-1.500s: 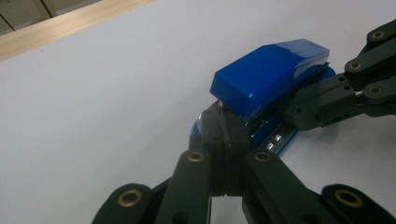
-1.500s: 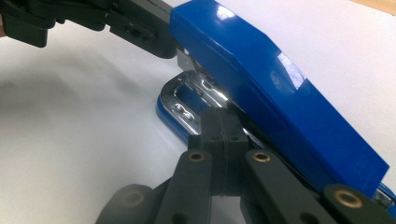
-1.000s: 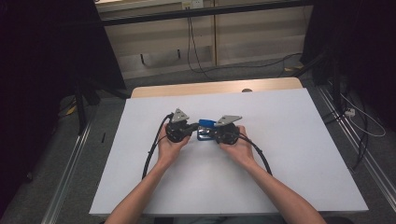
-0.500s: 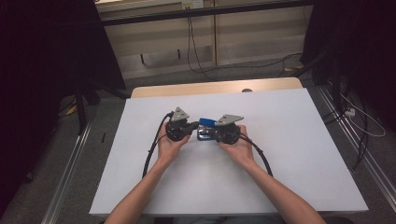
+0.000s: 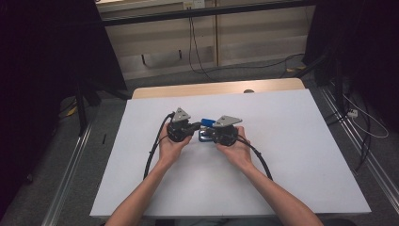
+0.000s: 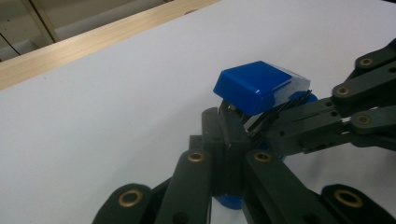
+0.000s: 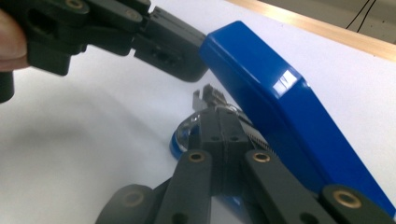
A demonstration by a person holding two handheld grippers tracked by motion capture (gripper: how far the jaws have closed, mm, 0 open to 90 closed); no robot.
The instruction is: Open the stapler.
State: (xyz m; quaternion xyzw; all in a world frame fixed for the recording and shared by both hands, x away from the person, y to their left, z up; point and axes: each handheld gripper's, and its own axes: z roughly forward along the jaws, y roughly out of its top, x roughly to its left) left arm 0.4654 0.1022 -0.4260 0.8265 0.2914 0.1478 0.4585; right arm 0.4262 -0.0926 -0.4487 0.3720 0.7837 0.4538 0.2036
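Observation:
A blue stapler (image 5: 207,124) lies mid-table with its blue cover (image 6: 261,86) lifted. My two grippers meet at it from either side. The left gripper (image 5: 196,127) is shut, and its tips (image 6: 228,119) sit under the raised end of the cover; in the right gripper view its fingertips (image 7: 180,56) touch the end of the cover (image 7: 261,88). The right gripper (image 5: 208,133) is shut, its tips (image 7: 215,114) pinching the thin metal staple rail (image 7: 205,95) below the cover. The stapler's blue base (image 7: 180,140) rests on the table.
The white tabletop (image 5: 291,155) has a wooden strip (image 5: 216,88) along its far edge. Black cables (image 5: 153,150) trail from both grippers toward the person. Dark frames and floor cables surround the table.

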